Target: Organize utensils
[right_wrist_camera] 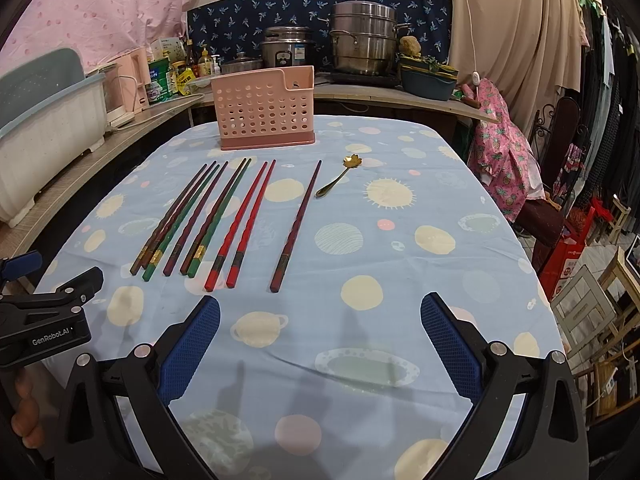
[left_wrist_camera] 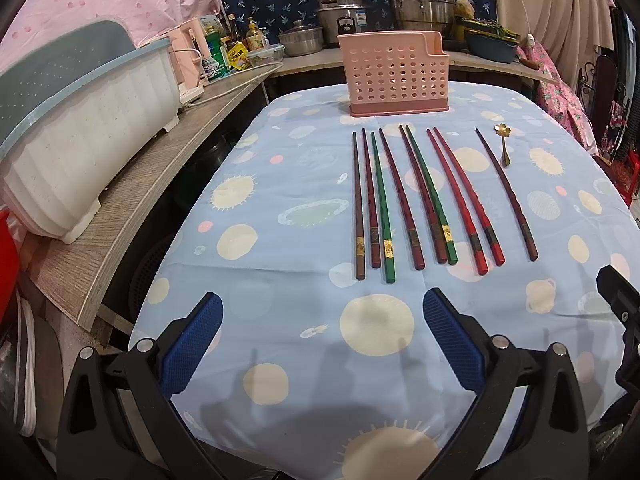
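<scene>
Here the inside of the pink holder (left_wrist_camera: pixel 393 70) is hidden behind its perforated front wall, so what it contains cannot be told. The right hand-held gripper (right_wrist_camera: pixel 320 334) shows in the left view only as a black edge cut off at the frame's right side. Nine chopsticks (left_wrist_camera: pixel 424 200) lie side by side on the bench (left_wrist_camera: pixel 280 184), tips toward the holder: brown, dark red, green and bright red, one dark stick well apart on the right. A small gold spoon (left_wrist_camera: pixel 505 145) with a flower-shaped bowl lies just beside that stick. The left hand-held gripper (left_wrist_camera: pixel 322 334) hovers near the chopsticks' thick ends, blue pads (left_wrist_camera: pixel 192 344) spread wide. The right one likewise hangs wide, gripping nothing.
</scene>
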The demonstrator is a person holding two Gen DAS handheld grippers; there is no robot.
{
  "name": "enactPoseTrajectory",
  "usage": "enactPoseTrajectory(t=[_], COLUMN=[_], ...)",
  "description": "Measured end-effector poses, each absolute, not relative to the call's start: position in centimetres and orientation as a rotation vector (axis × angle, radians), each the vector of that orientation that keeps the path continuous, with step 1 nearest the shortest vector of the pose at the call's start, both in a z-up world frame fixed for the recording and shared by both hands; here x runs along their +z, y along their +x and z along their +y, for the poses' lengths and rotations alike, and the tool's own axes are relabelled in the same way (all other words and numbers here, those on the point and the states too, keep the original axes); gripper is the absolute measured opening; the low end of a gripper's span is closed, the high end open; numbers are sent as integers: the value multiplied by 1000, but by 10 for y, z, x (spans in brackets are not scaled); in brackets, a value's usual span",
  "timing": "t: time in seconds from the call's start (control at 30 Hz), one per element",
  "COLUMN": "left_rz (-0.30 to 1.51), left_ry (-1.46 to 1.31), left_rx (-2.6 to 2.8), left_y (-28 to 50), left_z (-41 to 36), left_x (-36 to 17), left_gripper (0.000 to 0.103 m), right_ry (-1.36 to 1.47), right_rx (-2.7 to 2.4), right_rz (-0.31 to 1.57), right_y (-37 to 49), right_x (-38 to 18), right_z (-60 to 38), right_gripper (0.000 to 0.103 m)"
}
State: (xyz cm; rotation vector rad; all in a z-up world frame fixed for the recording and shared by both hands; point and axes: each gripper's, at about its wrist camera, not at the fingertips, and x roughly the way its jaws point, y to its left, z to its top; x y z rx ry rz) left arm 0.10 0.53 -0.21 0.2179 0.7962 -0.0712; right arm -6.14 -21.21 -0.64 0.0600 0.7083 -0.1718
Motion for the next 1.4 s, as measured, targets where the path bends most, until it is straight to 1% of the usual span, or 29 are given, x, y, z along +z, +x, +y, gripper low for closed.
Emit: enactPoseTrajectory(t=[0.53, 0.73, 0.9, 1.2, 1.4], left_rz=[808, 847, 844, 882, 911], left_ry=[207, 149, 131, 164, 163], left_rx=[-82, -75, -66, -86, -97], left_y=[3, 16, 31, 64, 73], left_z=[5, 21, 31, 21, 22], left_x=[-2, -9, -14, -39, -50], left_gripper=[96, 96, 95, 85, 80], right_ry=[61, 71, 70, 69, 70], right_rx=[-173, -180, -180, -192, -195], right_rz=[709, 713, 719, 730, 735], right_y=[-61, -60, -53, -35, -21], right_x=[-6, -8, -13, -17, -19], right_z=[-212, -218, -224, -233, -236], right_gripper=[96, 96, 96, 96, 96])
